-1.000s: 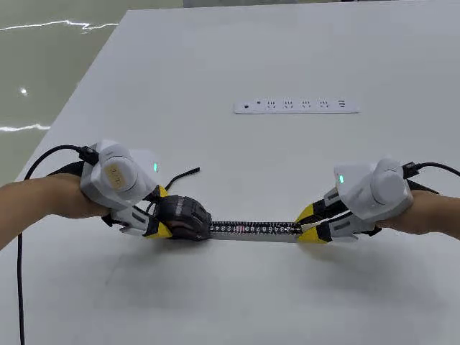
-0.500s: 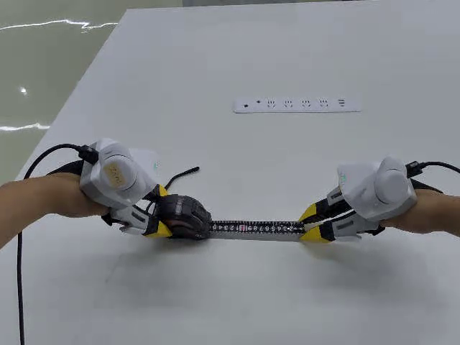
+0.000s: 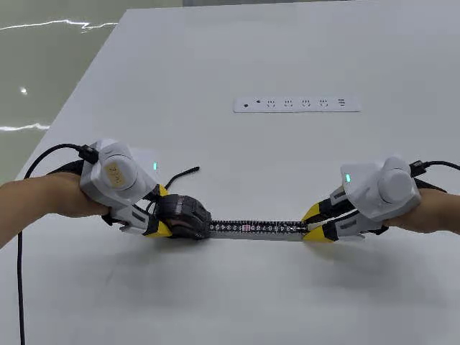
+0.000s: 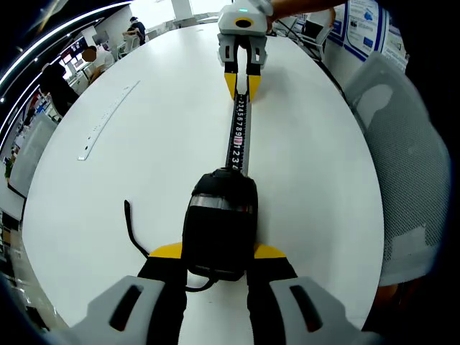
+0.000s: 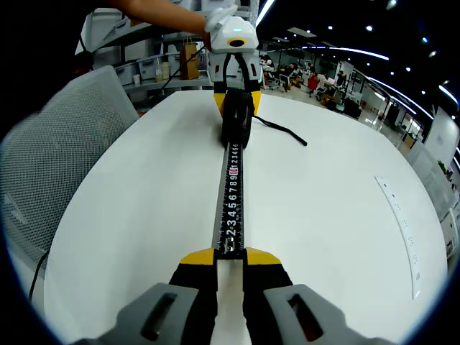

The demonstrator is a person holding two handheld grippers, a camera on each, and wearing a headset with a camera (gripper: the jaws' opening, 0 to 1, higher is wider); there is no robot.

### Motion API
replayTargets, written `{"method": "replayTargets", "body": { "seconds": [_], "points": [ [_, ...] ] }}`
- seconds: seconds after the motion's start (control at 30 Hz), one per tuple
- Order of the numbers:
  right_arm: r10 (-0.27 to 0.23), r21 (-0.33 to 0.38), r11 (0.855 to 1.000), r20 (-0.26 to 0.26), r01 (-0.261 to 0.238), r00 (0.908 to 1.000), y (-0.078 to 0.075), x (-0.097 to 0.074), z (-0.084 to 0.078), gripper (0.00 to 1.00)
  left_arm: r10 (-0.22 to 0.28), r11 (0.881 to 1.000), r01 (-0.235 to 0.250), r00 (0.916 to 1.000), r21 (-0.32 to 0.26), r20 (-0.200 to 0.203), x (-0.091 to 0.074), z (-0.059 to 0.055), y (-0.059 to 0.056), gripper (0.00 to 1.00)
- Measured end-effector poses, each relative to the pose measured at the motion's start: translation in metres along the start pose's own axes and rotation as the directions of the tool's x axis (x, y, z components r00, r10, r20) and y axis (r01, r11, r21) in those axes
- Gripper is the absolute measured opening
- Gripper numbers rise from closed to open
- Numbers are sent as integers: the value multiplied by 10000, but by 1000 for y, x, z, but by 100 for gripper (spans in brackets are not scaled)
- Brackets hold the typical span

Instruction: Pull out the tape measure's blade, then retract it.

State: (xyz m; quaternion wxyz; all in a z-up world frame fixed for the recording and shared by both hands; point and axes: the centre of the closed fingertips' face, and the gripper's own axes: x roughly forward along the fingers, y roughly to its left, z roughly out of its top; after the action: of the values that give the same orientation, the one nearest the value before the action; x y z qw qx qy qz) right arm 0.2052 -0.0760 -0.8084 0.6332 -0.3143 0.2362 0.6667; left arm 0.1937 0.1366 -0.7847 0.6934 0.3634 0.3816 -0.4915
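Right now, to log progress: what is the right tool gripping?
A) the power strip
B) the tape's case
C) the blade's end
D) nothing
C: the right tool is shut on the end of the blade, while the left tool holds the case.

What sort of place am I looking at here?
Probably an open-plan office or lab: a big white table with a power strip, a mesh office chair beside it, and people seated farther back under ceiling strip lights.
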Motion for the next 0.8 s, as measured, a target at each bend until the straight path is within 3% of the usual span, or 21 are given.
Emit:
{"method": "replayTargets", "body": {
  "seconds": [0.57, 0.8],
  "points": [
    [8, -31, 10000, -37, -8, 10000, -1, -3, -3, 11, -7, 10000, 7, 10000, -11, 2, 3, -7, 6, 27],
    [-16, -33, 10000, -58, 16, 10000, -2, -5, -5, 11, 1, 10000, -1, 10000, -18, -1, 1, -3, 2, 27]
  ]
}}
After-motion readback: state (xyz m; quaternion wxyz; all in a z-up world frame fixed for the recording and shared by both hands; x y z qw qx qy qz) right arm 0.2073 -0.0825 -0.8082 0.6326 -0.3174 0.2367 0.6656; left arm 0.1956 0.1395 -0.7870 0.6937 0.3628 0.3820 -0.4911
